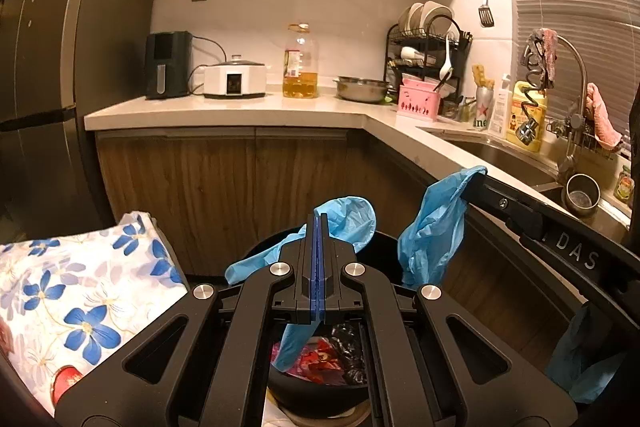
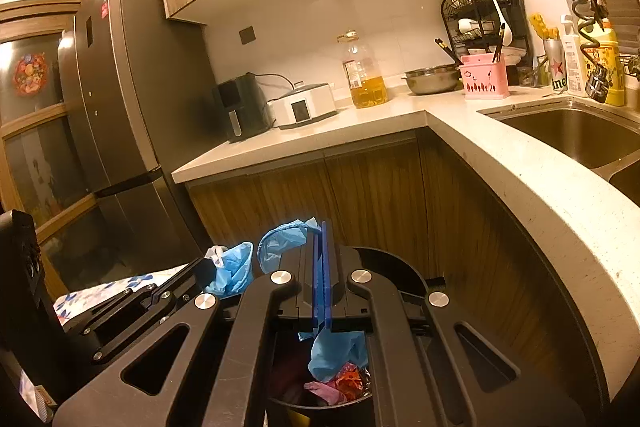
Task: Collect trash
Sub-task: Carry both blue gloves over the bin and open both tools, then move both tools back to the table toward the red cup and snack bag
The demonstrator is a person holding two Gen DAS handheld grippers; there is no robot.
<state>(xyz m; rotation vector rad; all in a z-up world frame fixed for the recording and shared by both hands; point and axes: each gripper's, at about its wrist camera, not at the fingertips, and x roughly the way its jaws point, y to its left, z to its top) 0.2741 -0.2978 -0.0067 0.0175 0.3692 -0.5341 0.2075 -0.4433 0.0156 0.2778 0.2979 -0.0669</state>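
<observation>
A thin blue trash bag (image 1: 352, 215) lines a black round bin (image 1: 390, 251) on the floor below the counter. My left gripper (image 1: 318, 221) is shut on one part of the bag's rim, and blue film hangs below its pads. My right gripper (image 1: 478, 175) reaches in from the right, shut on another part of the rim. In the right wrist view the right gripper (image 2: 321, 227) pinches the bag (image 2: 280, 239) above the bin (image 2: 394, 261), with the left gripper (image 2: 206, 267) beside it at the left. Red and pink wrappers (image 2: 344, 379) and dark scraps lie inside the bin.
A blue-flowered cloth (image 1: 72, 287) covers something low at the left. Wooden cabinet doors (image 1: 224, 195) stand just behind the bin under an L-shaped counter (image 2: 520, 163) with a sink (image 2: 572, 135). A dark fridge (image 2: 120, 99) stands at the left.
</observation>
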